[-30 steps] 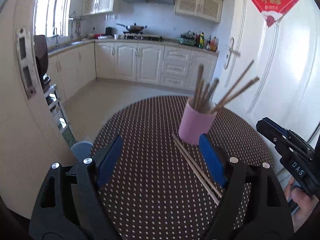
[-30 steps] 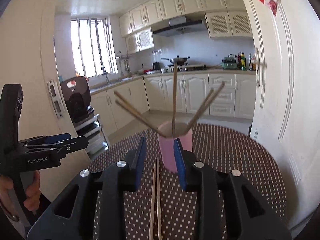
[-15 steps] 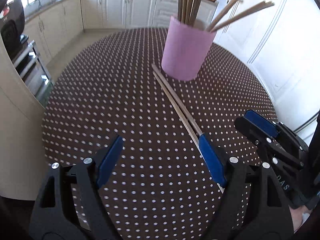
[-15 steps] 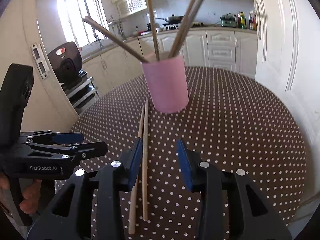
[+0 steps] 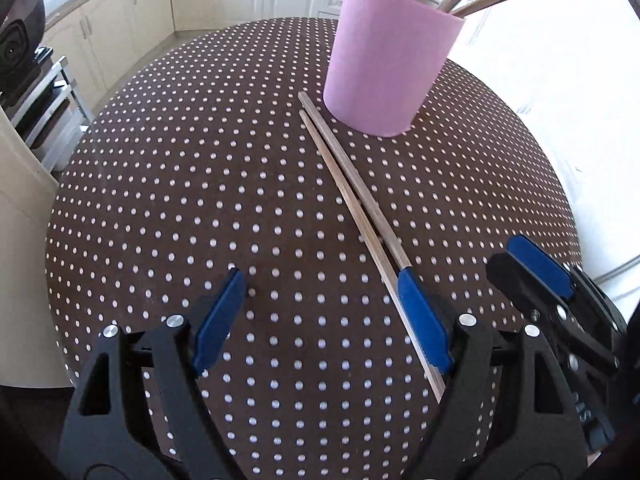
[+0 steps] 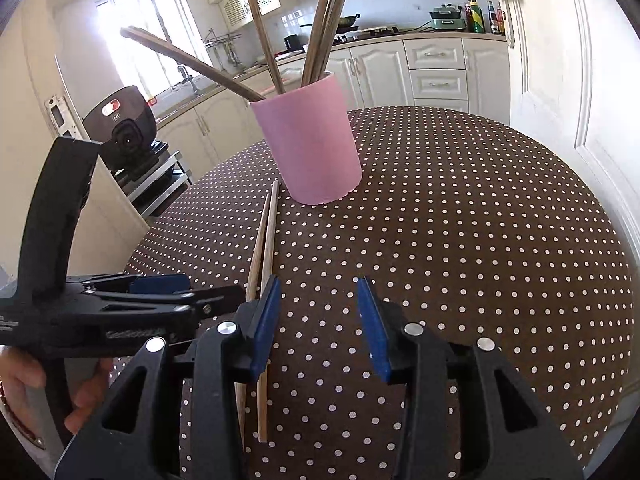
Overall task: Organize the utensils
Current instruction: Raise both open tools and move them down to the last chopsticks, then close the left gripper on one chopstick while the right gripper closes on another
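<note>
2 loose wooden chopsticks (image 5: 352, 200) are laid side by side, touching, flat on the polka-dot tabletop (image 5: 200, 200). Long axis runs from just beside the base of the pink holder cup (image 5: 384, 64) back toward both tools. More chopsticks (image 6: 320, 32) are stood in the cup.

Left hand-held gripper (image 5: 320, 312): jaws wide apart, nothing held; the pair is passed under its right finger, off-centre.

Right hand-held gripper (image 6: 318, 320): jaws opening, nothing between them; the pair is seen just outside its left finger.

Neither is centred. Judged: the right is marginally nearer; a small sideways shift toward the pair is needed.
</note>
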`<state>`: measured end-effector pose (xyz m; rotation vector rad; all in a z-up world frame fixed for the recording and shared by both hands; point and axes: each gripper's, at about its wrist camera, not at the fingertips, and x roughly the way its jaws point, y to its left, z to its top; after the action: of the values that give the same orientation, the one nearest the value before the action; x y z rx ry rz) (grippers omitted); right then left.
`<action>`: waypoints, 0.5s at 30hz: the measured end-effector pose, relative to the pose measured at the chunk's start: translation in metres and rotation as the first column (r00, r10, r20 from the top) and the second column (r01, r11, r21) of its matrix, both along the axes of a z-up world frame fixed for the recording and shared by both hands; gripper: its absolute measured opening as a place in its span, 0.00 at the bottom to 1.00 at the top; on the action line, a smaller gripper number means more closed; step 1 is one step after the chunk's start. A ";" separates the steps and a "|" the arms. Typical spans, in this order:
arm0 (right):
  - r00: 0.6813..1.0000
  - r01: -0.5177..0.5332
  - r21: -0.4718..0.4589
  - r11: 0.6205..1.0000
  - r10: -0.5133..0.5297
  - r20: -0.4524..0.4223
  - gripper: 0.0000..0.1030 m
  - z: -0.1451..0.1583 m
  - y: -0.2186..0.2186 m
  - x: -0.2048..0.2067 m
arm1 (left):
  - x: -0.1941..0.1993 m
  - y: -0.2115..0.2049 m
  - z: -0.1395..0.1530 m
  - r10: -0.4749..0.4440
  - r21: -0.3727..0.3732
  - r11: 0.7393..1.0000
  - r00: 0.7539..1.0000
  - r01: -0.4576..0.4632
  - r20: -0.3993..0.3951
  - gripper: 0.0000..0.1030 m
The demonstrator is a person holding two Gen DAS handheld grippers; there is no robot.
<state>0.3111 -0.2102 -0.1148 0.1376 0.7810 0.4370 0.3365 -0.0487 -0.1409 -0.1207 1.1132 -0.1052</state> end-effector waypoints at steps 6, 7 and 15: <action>1.000 -0.002 0.007 1.000 0.002 -0.010 0.38 0.000 -0.001 0.001 | 0.023 -0.015 -0.005 0.037 0.056 0.998 0.999 -0.037 0.007 0.76; 1.000 -0.001 0.008 1.000 0.001 -0.012 0.38 0.000 -0.001 0.002 | 0.025 -0.017 -0.005 0.049 0.058 0.997 0.999 -0.050 0.009 0.76; 1.000 0.000 0.003 1.000 0.000 -0.017 0.39 -0.001 0.000 0.004 | 0.043 -0.014 -0.007 0.083 0.061 0.995 0.996 -0.082 -0.022 0.75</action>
<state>0.3152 -0.2106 -0.1160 0.1442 0.7975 0.4374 0.3791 -0.0624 -0.1481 -0.1143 1.1335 0.0039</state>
